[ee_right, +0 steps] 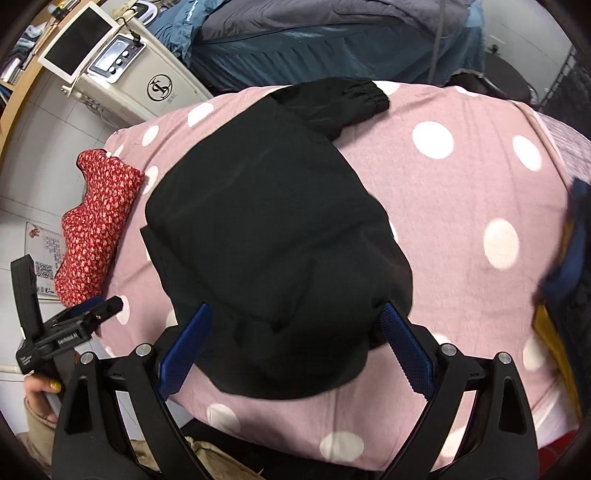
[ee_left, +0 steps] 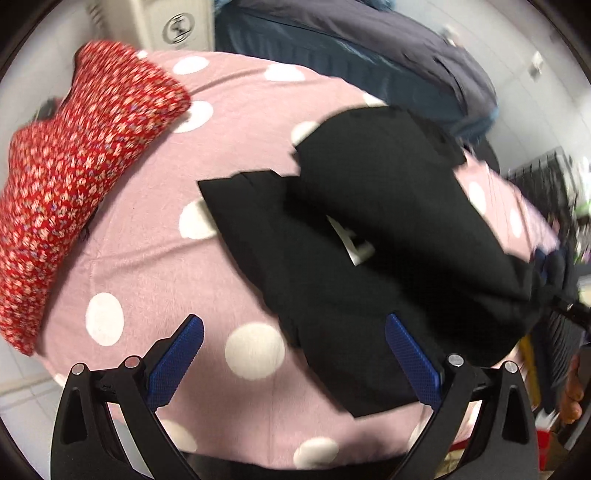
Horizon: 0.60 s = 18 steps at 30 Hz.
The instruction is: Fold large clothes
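Observation:
A black jacket point(ee_right: 266, 229) lies partly folded on a pink sheet with white dots point(ee_right: 461, 177), one elastic-cuffed sleeve point(ee_right: 354, 99) reaching out at the far side. In the left wrist view the jacket point(ee_left: 369, 229) shows a small white label point(ee_left: 356, 245) in a fold. My left gripper point(ee_left: 293, 360) is open and empty, hovering above the sheet point(ee_left: 155, 266) at the jacket's near left edge. My right gripper point(ee_right: 295, 345) is open above the jacket's near edge, its fingers on either side of the cloth. The left gripper also shows in the right wrist view point(ee_right: 66, 332), low at the left.
A folded red floral garment point(ee_left: 74, 177) lies at the sheet's left edge, also seen in the right wrist view point(ee_right: 98, 225). A white machine point(ee_right: 147, 81) and a bed with blue-grey bedding point(ee_right: 332, 33) stand behind. Dark blue and yellow cloth point(ee_right: 569, 266) sits at the right.

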### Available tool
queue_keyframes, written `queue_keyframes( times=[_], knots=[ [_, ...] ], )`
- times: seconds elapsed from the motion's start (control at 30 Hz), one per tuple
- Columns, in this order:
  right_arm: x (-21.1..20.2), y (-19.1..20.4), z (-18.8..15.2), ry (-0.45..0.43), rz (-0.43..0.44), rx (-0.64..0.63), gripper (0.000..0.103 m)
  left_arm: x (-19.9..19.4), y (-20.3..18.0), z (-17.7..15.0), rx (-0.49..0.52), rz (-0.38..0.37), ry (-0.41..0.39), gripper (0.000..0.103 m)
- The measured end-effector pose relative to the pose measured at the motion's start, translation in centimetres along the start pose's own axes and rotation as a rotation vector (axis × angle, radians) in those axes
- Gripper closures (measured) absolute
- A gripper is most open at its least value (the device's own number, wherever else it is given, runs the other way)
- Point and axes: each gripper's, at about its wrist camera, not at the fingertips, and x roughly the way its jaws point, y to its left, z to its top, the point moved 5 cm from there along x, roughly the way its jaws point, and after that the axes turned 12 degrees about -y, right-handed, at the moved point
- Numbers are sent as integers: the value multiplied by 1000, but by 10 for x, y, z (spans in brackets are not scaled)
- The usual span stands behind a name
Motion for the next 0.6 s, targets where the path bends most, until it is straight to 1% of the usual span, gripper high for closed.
queue_keyframes(
  times=[0.07,0.1,0.17,0.2,0.23,0.27,0.3,0.33,0.37,0.43,0.47,0.5,0.53,0.57,0.6],
  knots=[
    [7,6,16,0,2,-22,11,10,16,7,-74,-25,-5,6],
    [9,10,21,-6,-2,-42,11,19,27,9,-126,-40,-4,6],
    [12,27,34,-24,-5,-119,11,36,44,8,-211,-50,10,7],
    [13,35,41,-41,-32,-161,11,47,53,5,-270,-64,22,7],
    [10,43,48,-76,-71,-218,11,57,58,3,-317,-94,26,7],
    [9,55,53,-113,-86,-280,11,66,62,1,-354,-121,31,7],
    [9,64,55,-126,-79,-320,11,81,67,-2,-380,-127,50,7],
    [13,78,53,-123,-52,-376,11,91,69,-1,-378,-121,61,7],
    [18,92,48,-109,-16,-424,11,102,72,2,-370,-121,63,7],
    [30,127,25,-62,91,-529,11,114,76,10,-369,-117,52,7],
    [36,141,10,-36,148,-572,11,119,76,16,-373,-133,43,7],
    [44,156,-8,1,204,-613,11,126,73,25,-371,-174,37,7],
    [60,173,-38,77,265,-667,11,134,70,31,-357,-208,51,7],
    [75,183,-59,131,276,-708,11,142,66,34,-337,-232,78,11],
    [98,191,-86,168,228,-770,11,152,59,37,-308,-251,122,16]
  ],
)
